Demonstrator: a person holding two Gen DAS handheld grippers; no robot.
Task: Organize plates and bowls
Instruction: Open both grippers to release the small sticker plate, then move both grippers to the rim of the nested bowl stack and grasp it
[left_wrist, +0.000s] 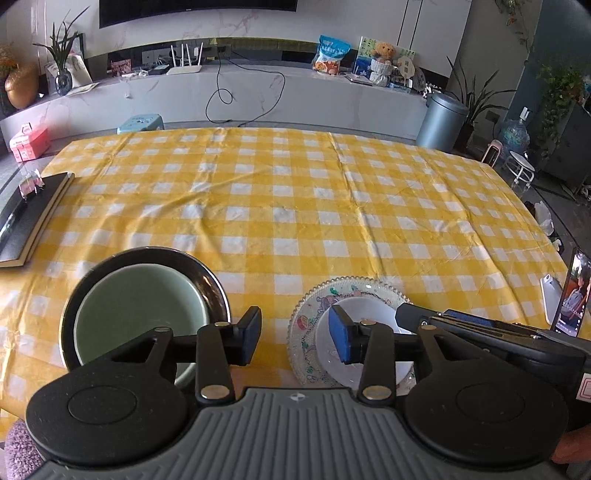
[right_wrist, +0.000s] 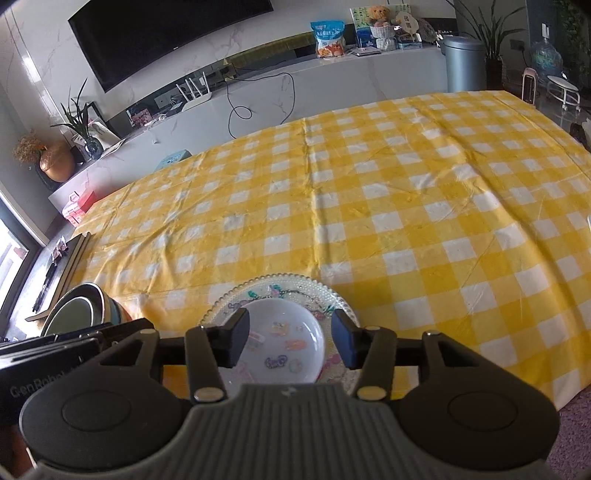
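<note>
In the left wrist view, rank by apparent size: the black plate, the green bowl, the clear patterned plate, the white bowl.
1. black plate
2. green bowl and clear patterned plate: look alike, both partly hidden by the tool, so unranked
3. white bowl

My worktop wears a yellow and white checked cloth (left_wrist: 280, 192), creased in long folds. A dark book (left_wrist: 31, 214) lies at its left edge with a small pink clip (left_wrist: 31, 182) on top. At the right edge a phone (left_wrist: 572, 295) stands upright, its screen lit. Beyond, a white marble ledge (left_wrist: 258, 92) carries a router (left_wrist: 184, 61), a snack bag (left_wrist: 330, 53), a teddy bear (left_wrist: 384, 51) and a potted plant (left_wrist: 62, 55). A black television (right_wrist: 166, 33) hangs above. A grey bin (left_wrist: 441, 120) stands on the floor right of the ledge.
</note>
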